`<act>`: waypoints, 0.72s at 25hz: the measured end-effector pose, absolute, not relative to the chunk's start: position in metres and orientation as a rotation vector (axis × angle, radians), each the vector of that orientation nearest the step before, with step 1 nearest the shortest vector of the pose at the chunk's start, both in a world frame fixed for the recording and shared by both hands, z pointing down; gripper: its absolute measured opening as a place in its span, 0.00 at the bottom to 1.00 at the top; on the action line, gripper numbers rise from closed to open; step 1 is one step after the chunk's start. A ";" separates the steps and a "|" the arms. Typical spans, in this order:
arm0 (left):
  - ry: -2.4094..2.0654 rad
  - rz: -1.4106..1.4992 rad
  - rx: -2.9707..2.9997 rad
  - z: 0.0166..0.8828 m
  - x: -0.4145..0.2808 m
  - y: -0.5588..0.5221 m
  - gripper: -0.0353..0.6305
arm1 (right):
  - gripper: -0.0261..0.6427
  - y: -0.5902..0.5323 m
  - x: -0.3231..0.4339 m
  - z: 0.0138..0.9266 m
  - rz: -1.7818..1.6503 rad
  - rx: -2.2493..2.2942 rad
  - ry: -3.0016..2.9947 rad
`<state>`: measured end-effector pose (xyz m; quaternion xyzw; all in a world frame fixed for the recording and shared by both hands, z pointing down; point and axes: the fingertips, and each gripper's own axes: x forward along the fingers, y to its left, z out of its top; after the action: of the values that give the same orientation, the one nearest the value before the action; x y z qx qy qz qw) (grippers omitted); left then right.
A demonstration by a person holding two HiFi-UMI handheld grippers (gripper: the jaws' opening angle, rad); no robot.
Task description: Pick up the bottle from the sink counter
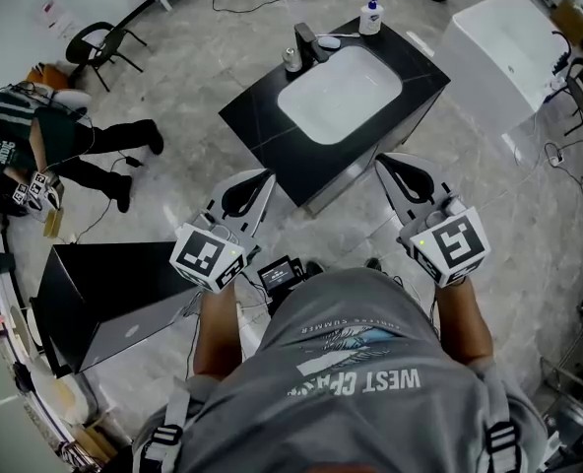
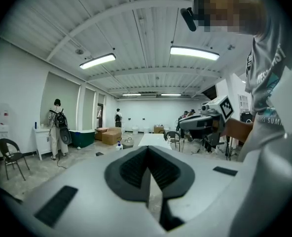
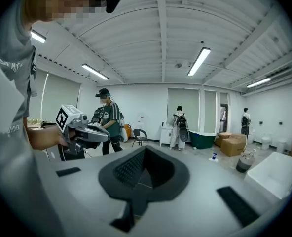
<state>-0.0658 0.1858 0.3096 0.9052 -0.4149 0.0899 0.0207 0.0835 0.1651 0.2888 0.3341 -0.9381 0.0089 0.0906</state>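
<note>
Fingers [image 2: 134, 170] of the left gripper [image 1: 262, 181] and right gripper [image 1: 385, 164] are pressed together on nothing, both well short of the worktop [image 1: 257, 118] — the bottle [image 1: 371, 16] stands untouched at its far edge, behind the sink [image 1: 339, 95] — so the whole pickup remains.

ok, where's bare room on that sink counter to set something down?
Bare: the counter corner left of the basin, and the strip along its near edge. The right corner past the basin is also free. Crowded: the far edge, with the faucet, a small metal can and the pump bottle.
</note>
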 end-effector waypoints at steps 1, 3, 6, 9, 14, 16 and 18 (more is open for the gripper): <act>-1.284 0.275 2.806 0.310 -0.070 0.187 0.06 | 0.04 0.166 0.080 0.288 0.024 0.998 -2.783; -1.273 0.263 2.805 0.311 -0.078 0.189 0.06 | 0.04 0.168 0.072 0.287 0.024 1.010 -2.775; -1.252 0.250 2.817 0.314 -0.088 0.191 0.06 | 0.04 0.170 0.062 0.288 0.048 1.040 -2.772; -1.231 0.233 2.822 0.318 -0.096 0.193 0.06 | 0.04 0.172 0.053 0.286 0.092 1.059 -2.795; -1.197 0.205 2.814 0.322 -0.093 0.189 0.06 | 0.04 0.171 0.053 0.284 0.115 1.072 -2.784; -1.193 0.205 2.812 0.324 -0.090 0.185 0.06 | 0.04 0.165 0.058 0.286 0.126 1.079 -2.780; -1.202 0.219 2.806 0.325 -0.088 0.181 0.06 | 0.04 0.156 0.061 0.289 0.138 1.077 -2.786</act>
<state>-0.0884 0.1806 0.3251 0.9162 -0.3923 0.0715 0.0405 0.0611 0.1561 0.2890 0.3590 -0.9291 0.0459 0.0756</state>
